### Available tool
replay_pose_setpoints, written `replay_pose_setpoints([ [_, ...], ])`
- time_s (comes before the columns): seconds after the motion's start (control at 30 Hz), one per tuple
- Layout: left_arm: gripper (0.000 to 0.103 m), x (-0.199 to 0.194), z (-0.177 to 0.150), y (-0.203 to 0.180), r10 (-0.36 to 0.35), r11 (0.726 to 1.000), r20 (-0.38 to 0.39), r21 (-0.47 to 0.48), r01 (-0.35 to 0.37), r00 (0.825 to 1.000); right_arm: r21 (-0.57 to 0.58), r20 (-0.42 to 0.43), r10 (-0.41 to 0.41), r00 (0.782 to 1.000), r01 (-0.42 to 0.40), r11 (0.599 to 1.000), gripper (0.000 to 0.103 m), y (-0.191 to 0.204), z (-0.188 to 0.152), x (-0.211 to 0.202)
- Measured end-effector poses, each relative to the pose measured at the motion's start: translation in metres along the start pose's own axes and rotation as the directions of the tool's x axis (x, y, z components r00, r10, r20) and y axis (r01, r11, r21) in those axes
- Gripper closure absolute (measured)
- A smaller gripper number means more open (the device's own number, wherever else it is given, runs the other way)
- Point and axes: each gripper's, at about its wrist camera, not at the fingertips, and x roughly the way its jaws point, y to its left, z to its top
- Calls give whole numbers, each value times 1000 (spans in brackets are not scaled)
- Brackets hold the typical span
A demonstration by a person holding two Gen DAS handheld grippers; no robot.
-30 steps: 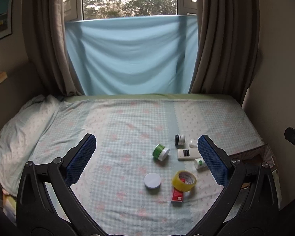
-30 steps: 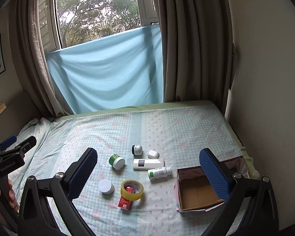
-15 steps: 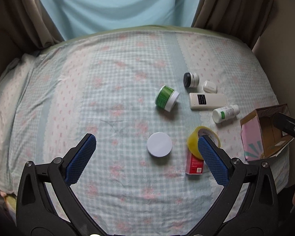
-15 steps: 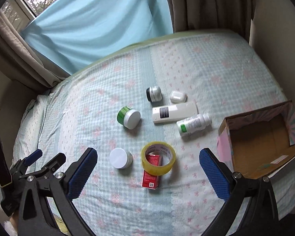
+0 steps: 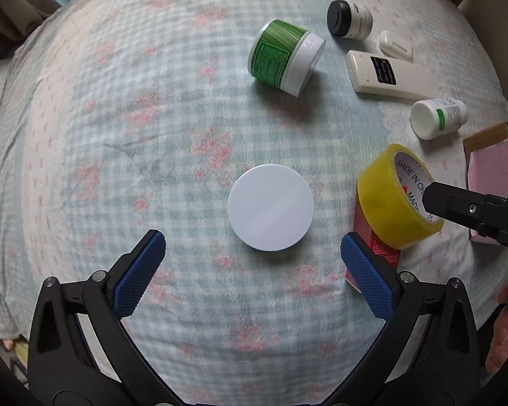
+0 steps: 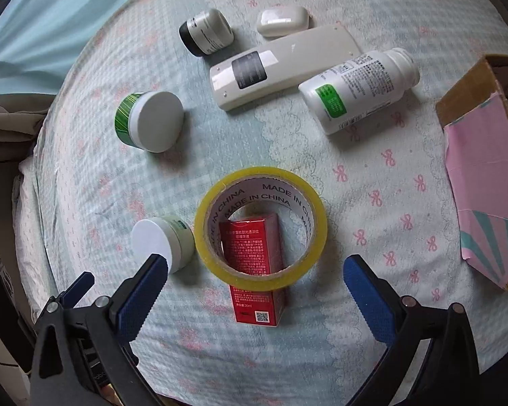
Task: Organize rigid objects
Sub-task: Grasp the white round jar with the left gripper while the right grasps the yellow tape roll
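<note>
Both claws lowered closer, left claw (image 5: 253, 249) spread above white jar (image 5: 270, 207), right claw (image 6: 255, 273) spread above tape roll (image 6: 260, 226)

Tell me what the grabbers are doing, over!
Left gripper open above white-lidded jar. Right gripper open over tape roll on red box. Nothing held, nothing blocking.

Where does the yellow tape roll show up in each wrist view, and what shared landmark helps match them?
Left wrist: yellow tape roll at the right edge, partly behind the right gripper's finger.
Right wrist: yellow tape roll at centre, lying over the red box.
Shared landmark: the white-lidded jar just left of the roll.
</note>
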Motion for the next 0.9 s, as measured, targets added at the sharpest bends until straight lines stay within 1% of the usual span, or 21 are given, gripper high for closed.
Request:
replay_pose_setpoints([
  [0.1, 1, 23, 3, -2, 1, 1000, -26, 2, -1, 1000, -42, -28, -36, 999, 34, 999, 0, 7, 7, 21],
  [0.2, 1, 41, 6, -5, 9, 1000, -41, 8, -8, 999, -50, -49, -70, 996, 68, 996, 0, 9, 18, 39],
  [0.3, 1, 55, 10, -7, 7, 1000, -58, 1, -7, 998, -42, -89, -83, 993, 79, 996, 0, 5, 25, 56],
  [0.4, 2, 64, 12, -9, -4, 1000, -70, -15, 3, 998, -36, -108, -77, 991, 74, 997, 0, 0, 28, 64],
  [0.43, 3, 66, 12, -9, -9, 1000, -72, -18, 8, 997, -30, -107, -74, 991, 71, 997, 0, -2, 28, 64],
  [0.47, 7, 68, 13, -11, -11, 1000, -75, -15, 10, 997, -22, -105, -67, 992, 65, 998, 0, -4, 29, 64],
  [0.53, 14, 75, 15, -14, 8, 1000, -91, -4, -8, 996, -12, -112, -51, 992, 50, 999, 2, -6, 29, 64],
  [0.57, 25, 78, 16, -15, 7, 1000, -100, -8, -8, 995, -11, -116, -39, 992, 38, 999, 5, -6, 29, 64],
  [0.6, 35, 82, 17, -14, -10, 1000, -113, -20, 8, 993, -14, -121, -45, 992, 43, 999, 5, -6, 30, 64],
  [0.7, 35, 87, 18, -12, -27, 998, -109, -51, 22, 994, -16, -128, -48, 991, 46, 999, 6, -5, 32, 65],
  [0.9, 35, 89, 27, -9, -11, 997, -102, -80, 3, 995, -21, -122, -49, 991, 47, 999, 6, -5, 32, 64],
])
